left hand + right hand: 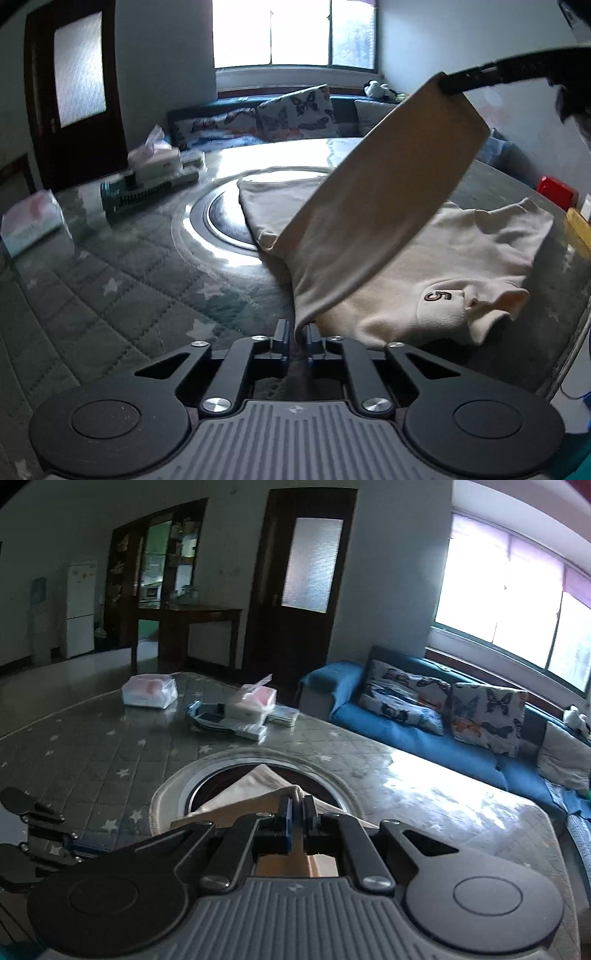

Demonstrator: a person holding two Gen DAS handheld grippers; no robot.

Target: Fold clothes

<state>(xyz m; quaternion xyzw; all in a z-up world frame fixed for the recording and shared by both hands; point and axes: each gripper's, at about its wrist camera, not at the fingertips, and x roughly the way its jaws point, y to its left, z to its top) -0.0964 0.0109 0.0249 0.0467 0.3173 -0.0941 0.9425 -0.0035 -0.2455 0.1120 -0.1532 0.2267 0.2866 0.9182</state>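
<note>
A cream cotton garment (424, 266) with a brown "5" patch (438, 295) lies on the quilted grey star-print surface (122, 280). Left gripper (296, 338) and right gripper (297, 808) fingers clamp its edges; open surface at nine o'clock

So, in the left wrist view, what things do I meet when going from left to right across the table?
Tissue pack → teal comb → round inset → lifted sleeve → number 5 patch → red box.
</note>
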